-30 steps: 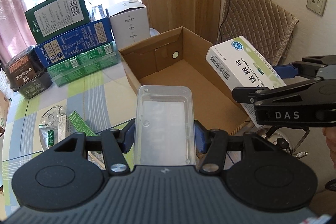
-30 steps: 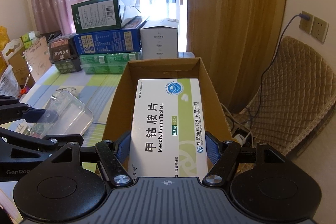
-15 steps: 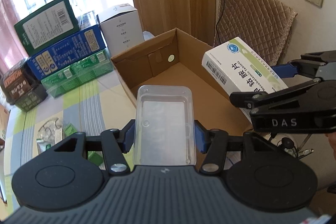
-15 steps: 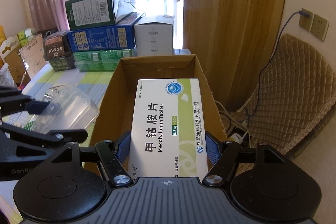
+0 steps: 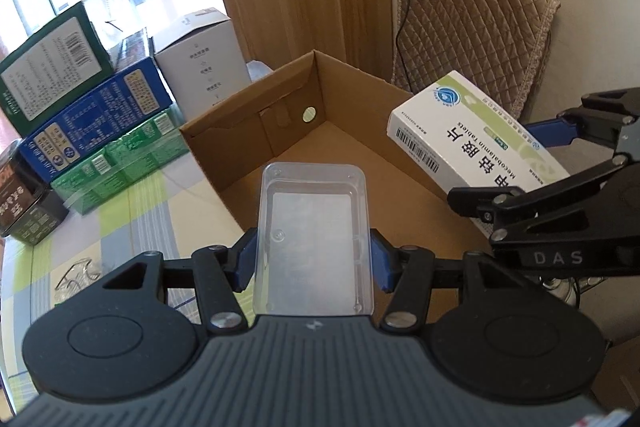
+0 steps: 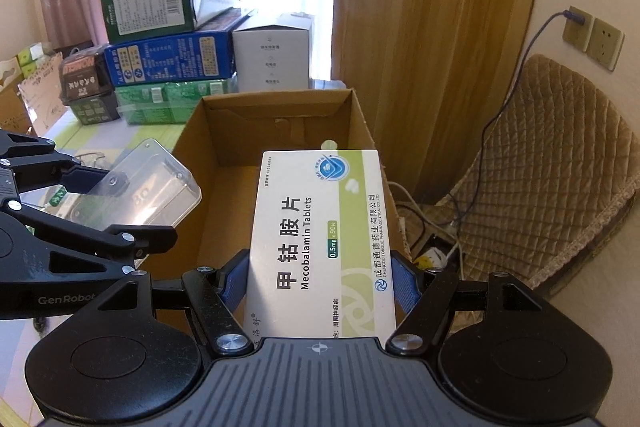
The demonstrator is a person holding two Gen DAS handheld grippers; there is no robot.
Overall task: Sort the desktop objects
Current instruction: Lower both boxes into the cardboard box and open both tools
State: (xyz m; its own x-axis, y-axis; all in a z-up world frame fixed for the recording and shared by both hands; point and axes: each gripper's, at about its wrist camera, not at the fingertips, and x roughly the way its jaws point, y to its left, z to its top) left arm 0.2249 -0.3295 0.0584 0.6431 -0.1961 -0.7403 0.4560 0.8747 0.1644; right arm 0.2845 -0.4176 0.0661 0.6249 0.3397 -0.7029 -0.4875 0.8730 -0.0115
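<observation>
At the bottom centre of the left wrist view, the left gripper has its blue fingers clamped on the sides of a clear plastic tray, which juts forward over the near edge of the open cardboard box. At the bottom centre of the right wrist view, the right gripper is closed the same way on a white-and-green medicine box (printed "Mecobalamin Tablets"), held over the box's interior. In the left view this medicine box sits at the right of the frame, above the carton's right wall. Farther back, at the upper left, packages are stacked on the checked tablecloth: a green pack, a blue box, a dark green box and a white carton. A quilted chair stands at the upper right.
</observation>
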